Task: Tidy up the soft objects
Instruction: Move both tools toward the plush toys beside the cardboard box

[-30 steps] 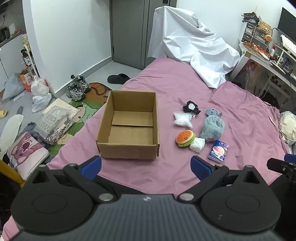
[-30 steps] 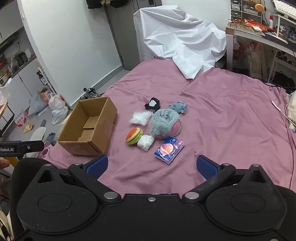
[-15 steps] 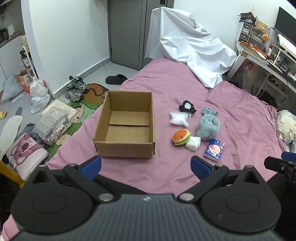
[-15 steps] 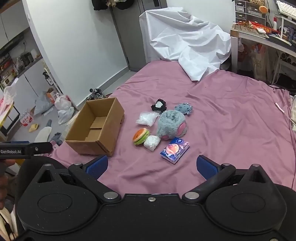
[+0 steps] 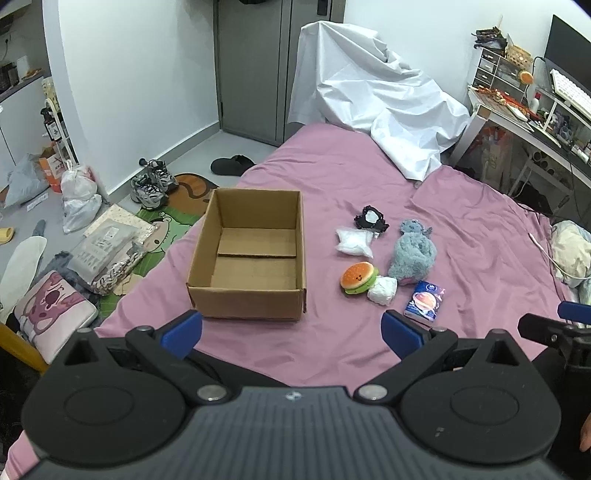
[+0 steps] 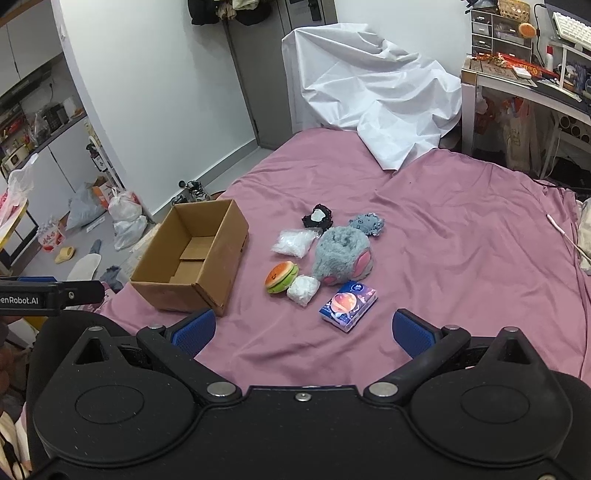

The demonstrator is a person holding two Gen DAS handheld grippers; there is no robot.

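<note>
Fuzzy grey plush (image 6: pixel 341 254) beside cardboard box (image 6: pixel 192 258); both claws wide, empty.

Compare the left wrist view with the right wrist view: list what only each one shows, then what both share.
Only the left wrist view: black slipper, cartoon floor mat, pink cushion.

Only the right wrist view: plush's pink foot pads, hanging clothes.

Both: empty cardboard box, burger toy, grey plush, tissue pack, white sheet, and each open gripper, left gripper, right gripper.
</note>
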